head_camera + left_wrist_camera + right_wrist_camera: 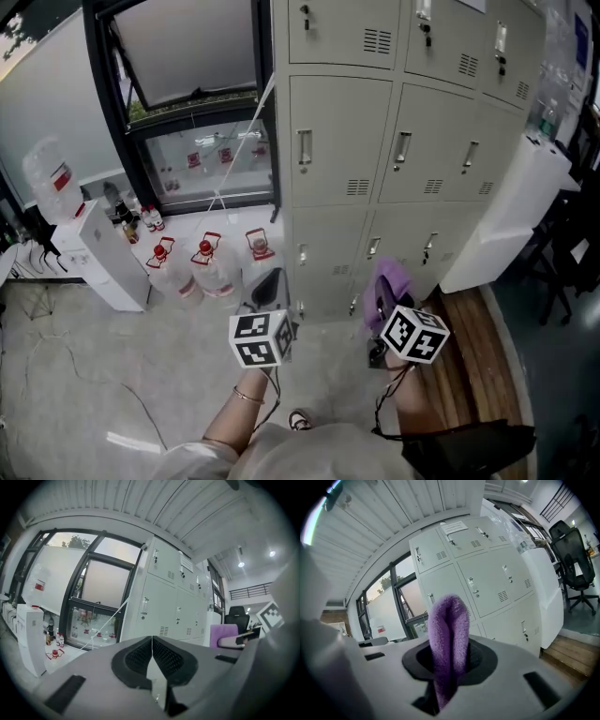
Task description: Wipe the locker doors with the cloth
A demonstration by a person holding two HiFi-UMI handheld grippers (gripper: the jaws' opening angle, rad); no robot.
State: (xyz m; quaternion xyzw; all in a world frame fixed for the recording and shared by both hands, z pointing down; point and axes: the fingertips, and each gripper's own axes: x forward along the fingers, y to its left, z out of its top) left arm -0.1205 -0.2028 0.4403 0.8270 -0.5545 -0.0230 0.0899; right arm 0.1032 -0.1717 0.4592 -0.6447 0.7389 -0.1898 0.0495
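A bank of light grey lockers with small handles and vent slots fills the upper right of the head view; it also stands ahead in the left gripper view and the right gripper view. My right gripper is shut on a folded purple cloth, which shows in the head view just short of the bottom locker doors. My left gripper is shut with nothing between its jaws, held low at the left, apart from the lockers.
Several large water bottles with red caps stand on the floor left of the lockers, by a black-framed window. A white dispenser cabinet is at far left. A white panel leans at right above a wooden step.
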